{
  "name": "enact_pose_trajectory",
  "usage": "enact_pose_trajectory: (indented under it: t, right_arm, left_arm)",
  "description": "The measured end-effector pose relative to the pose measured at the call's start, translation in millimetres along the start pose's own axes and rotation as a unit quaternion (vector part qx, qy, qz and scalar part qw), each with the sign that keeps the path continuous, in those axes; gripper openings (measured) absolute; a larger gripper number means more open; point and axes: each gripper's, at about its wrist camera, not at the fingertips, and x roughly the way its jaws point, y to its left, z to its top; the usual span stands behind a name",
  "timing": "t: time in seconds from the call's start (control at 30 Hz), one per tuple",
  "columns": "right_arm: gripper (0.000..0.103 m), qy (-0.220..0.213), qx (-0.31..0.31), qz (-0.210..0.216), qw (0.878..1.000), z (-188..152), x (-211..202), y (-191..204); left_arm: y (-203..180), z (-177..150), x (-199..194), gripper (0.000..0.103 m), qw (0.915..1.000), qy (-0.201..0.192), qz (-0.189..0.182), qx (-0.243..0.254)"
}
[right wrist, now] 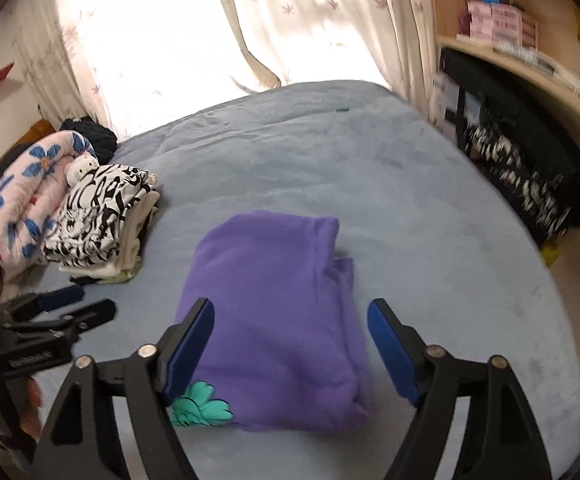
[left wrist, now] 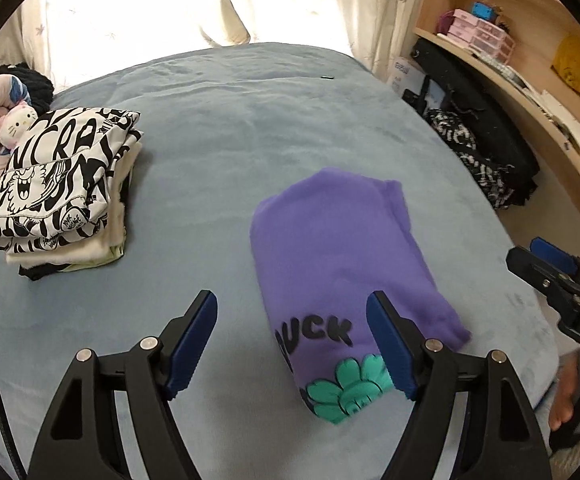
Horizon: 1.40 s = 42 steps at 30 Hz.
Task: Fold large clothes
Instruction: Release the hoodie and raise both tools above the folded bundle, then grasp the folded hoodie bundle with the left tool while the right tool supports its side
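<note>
Your left tool [left wrist: 290, 344] hangs above the near edge of the bed [left wrist: 226, 128] with its blue pads spread wide and nothing between them. Your right tool [right wrist: 290, 344] is the same: pads well apart, empty, above the cloth rather than on it. Neither one grips anything, which suits a garment that looks finished.

The purple sweatshirt [left wrist: 330, 248] lies in the near middle of the bed as a compact folded block, its black lettering and green flower [left wrist: 350, 388] showing at the near end. It rests on bare blanket, well apart from everything else, probably because you need open room around it to make the folds.

Far to the left sits a stack of folded clothes [left wrist: 62, 184], a black-and-white printed top uppermost, beside a flowered quilt [right wrist: 26, 204] and a small plush cat [left wrist: 18, 124]. My guess is that the purple piece goes there next.
</note>
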Motion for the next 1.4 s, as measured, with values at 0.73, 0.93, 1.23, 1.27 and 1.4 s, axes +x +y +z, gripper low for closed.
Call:
enact_pose_trajectory:
  t: [0.73,0.93,1.23,1.27,1.4]
  right_arm:
    - [0.103,0.111,0.05,0.111,0.986,-13,101,-66]
    - [0.103,0.184,0.095,0.177,0.962,-24,165,-89]
    - [0.103,0.263,0.119,0.277,0.916,-49,232,-98]
    - [0.103,0.269,0.12,0.289,0.911,-51,237,-97]
    - [0.103,0.269,0.125,0.341,0.892,-60,255,-90]
  left_arm:
    - [31,-23,126,0.082,0.9769,0.132,-0.122,-0.115]
    - [36,-24,162,0.087,0.9689,0.149,-0.146,-0.133]
    - [34,-28,199,0.103,0.9623,0.148,-0.181,-0.139]
    - [34,-29,202,0.103,0.9611,0.149,-0.187,-0.139]
    - [34,-32,208,0.103,0.9609,0.143,-0.203,-0.123]
